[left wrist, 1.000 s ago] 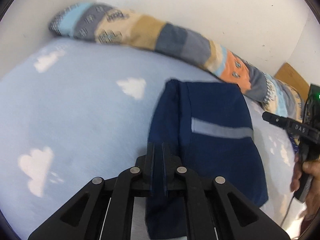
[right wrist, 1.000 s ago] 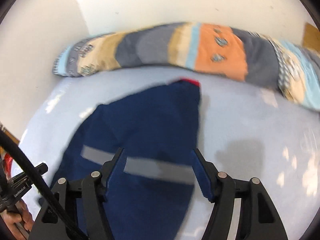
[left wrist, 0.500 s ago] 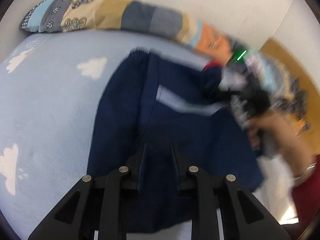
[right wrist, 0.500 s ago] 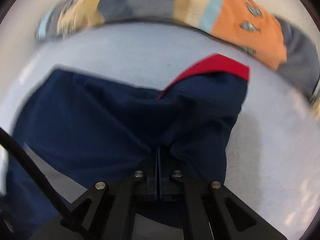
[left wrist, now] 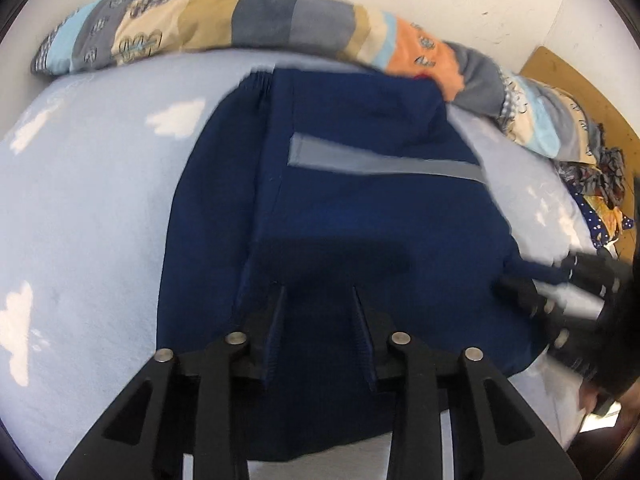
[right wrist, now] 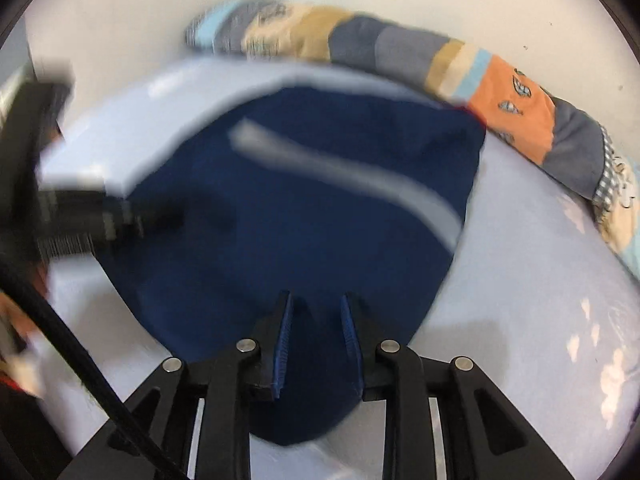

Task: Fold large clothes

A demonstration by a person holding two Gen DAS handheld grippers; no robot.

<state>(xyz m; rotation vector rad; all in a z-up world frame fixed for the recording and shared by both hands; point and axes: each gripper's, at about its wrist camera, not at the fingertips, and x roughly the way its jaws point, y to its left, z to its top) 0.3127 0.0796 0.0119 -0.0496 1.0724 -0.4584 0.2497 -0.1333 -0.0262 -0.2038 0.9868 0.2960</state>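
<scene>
Navy garment [left wrist: 340, 216] with a grey reflective stripe [left wrist: 380, 162] lies folded on a pale blue bed sheet [left wrist: 88, 208] printed with white clouds, near a patchwork bolster [left wrist: 260, 24]. Left claw [left wrist: 320, 312] hangs over its near edge, jaws narrow and opening, not gripping. Right claw [right wrist: 316, 320] likewise, jaws narrow and opening above the cloth.

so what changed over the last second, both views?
Both grippers let go: left hand-held gripper and right hand-held gripper, earlier pinched on the navy garment, are opening above it. Its red edge is now tucked nearly out of sight. Patchwork bolster and bedsheet unchanged.
</scene>
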